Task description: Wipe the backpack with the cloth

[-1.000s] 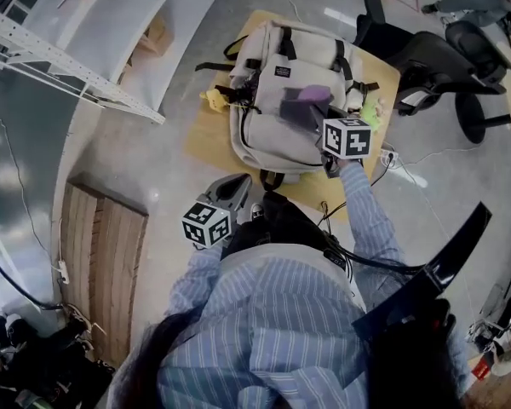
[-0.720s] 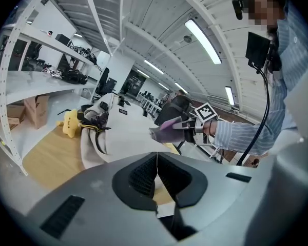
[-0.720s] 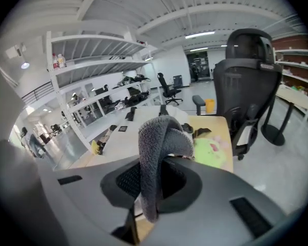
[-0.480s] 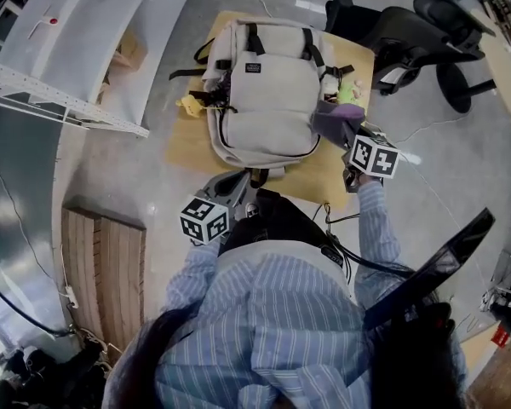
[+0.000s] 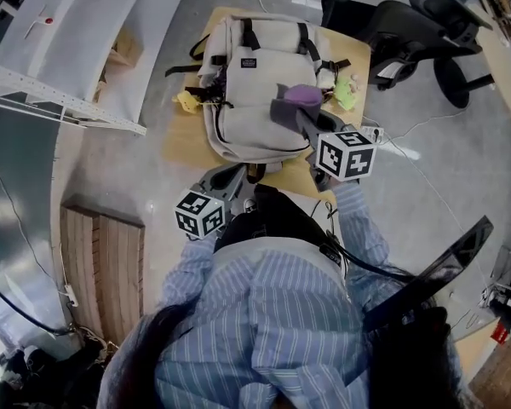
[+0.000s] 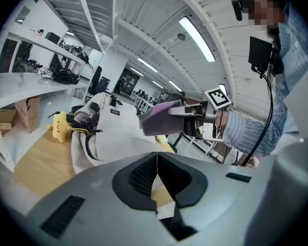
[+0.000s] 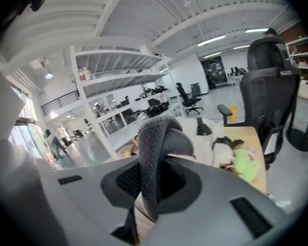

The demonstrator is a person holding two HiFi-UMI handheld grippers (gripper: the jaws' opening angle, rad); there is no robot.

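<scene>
A light grey backpack point(image 5: 251, 83) lies flat on a low wooden board point(image 5: 180, 139), straps at the far end. My right gripper point(image 5: 307, 124) is shut on a purple-grey cloth point(image 5: 291, 102) over the pack's right front part; in the right gripper view the cloth point(image 7: 159, 147) hangs folded between the jaws, the backpack point(image 7: 208, 126) just beyond. My left gripper point(image 5: 230, 180) stays shut and empty near the pack's near end. The left gripper view shows the backpack point(image 6: 115, 132), the cloth point(image 6: 159, 118) and the right gripper point(image 6: 195, 119) above it.
A yellow toy point(image 5: 186, 102) lies at the pack's left, a green one point(image 5: 346, 95) at its right. A black office chair point(image 5: 400, 32) stands beyond the board's right corner. White shelving point(image 5: 68, 83) runs along the left. A cable point(image 5: 409, 147) crosses the floor.
The right gripper with the cloth swung off the backpack to its right side, then came back left over the pack's right front. The left gripper has hardly moved.
</scene>
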